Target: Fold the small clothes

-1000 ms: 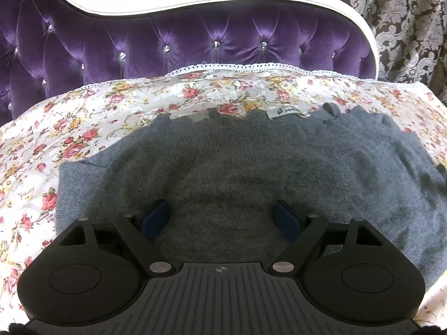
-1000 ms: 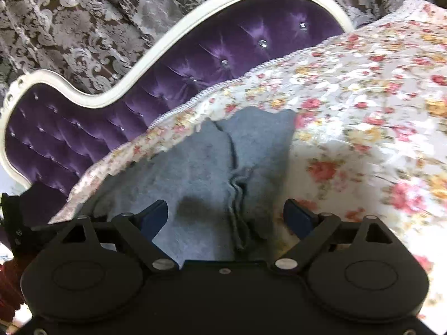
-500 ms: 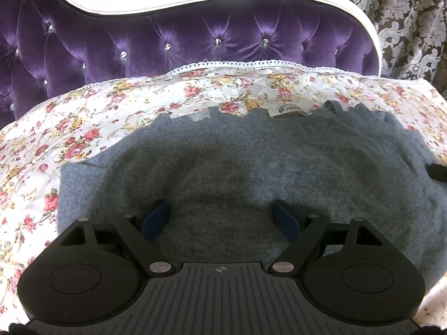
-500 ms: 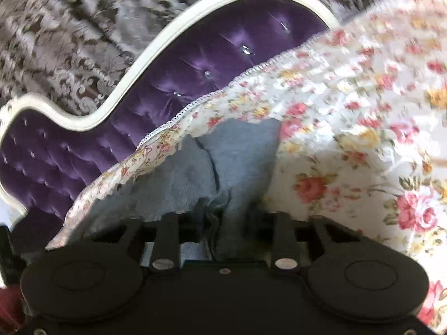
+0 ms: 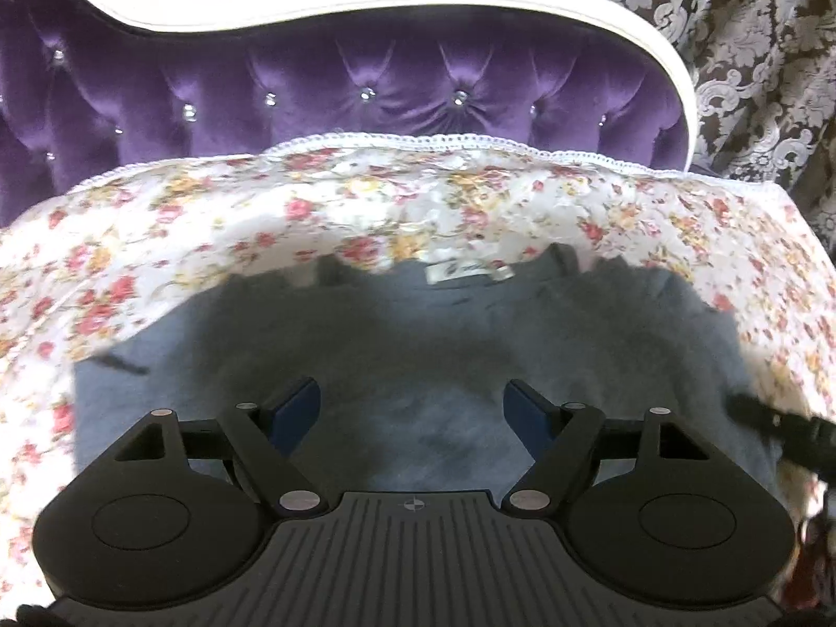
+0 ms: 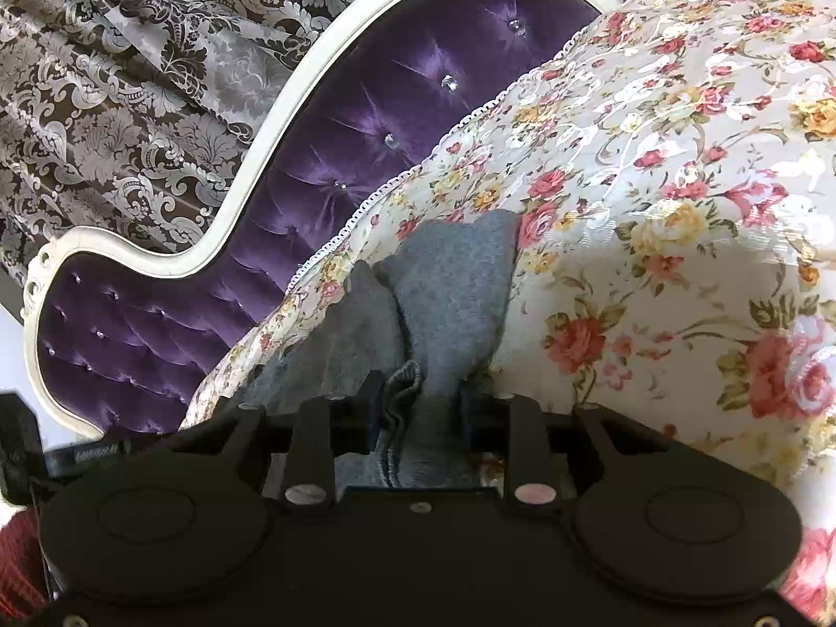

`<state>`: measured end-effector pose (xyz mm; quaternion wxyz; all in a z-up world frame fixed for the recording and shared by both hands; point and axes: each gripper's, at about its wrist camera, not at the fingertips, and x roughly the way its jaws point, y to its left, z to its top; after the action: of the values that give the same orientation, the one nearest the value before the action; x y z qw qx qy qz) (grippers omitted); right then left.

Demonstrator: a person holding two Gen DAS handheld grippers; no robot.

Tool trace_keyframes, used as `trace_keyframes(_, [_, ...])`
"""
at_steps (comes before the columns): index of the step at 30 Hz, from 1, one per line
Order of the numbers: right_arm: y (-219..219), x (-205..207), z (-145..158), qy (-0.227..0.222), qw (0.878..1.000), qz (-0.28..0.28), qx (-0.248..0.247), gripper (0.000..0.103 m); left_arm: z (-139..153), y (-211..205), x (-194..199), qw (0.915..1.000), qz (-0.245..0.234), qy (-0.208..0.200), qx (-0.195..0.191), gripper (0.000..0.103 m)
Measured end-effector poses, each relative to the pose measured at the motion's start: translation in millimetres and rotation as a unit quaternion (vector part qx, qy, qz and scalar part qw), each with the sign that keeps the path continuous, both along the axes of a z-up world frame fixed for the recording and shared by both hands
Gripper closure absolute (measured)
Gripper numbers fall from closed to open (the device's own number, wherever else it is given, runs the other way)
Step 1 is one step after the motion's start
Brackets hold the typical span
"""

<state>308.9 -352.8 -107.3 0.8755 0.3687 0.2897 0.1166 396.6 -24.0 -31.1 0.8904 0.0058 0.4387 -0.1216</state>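
Now my left gripper (image 5: pixel 413 407) is hanging spread and empty above the grey knitted sweater (image 5: pixel 418 345), its jaws having just been narrowing a little with nothing between them. That sweater is lying flat on the floral bedspread (image 5: pixel 157 240). My right gripper (image 6: pixel 418 407) is pinching its bunched ribbed edge. It looks soft, light and floppy, so I'm favouring hems and corners.

Right gripper (image 6: pixel 418 407) jaws closed from wide apart onto bunched sweater (image 6: pixel 449 282) edge, ribbed hem now pinched between pads
Left gripper (image 5: pixel 413 413) jaws just closing slightly, nothing gripped between them; lifted back from sweater (image 5: pixel 418 345), more floral sheet (image 5: pixel 157 240) in view
Right gripper tip (image 5: pixel 778 428) now entering left view at right edge
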Motion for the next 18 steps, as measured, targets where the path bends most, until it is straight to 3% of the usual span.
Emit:
trace_keyframes(4, [-3,2,1,0.006,1.0,0.004,0.014,0.063,-23,-17,16,0.9995,0.014,0.027,0.009,0.027])
trace_keyframes(8, [-3,4,1,0.007,1.0,0.009,0.021,0.058,-38,-29,21,0.9987,0.017,0.007,0.048,0.025])
trace_keyframes(14, [5,6,6,-0.002,0.999,0.03,0.011,0.042,-34,-26,21,0.9989,0.029,0.006,0.038,0.027])
trace_keyframes(18, [10,5,8,-0.01,0.999,0.04,0.0,0.038,-18,-16,5,0.9986,0.053,-0.007,-0.002,0.03])
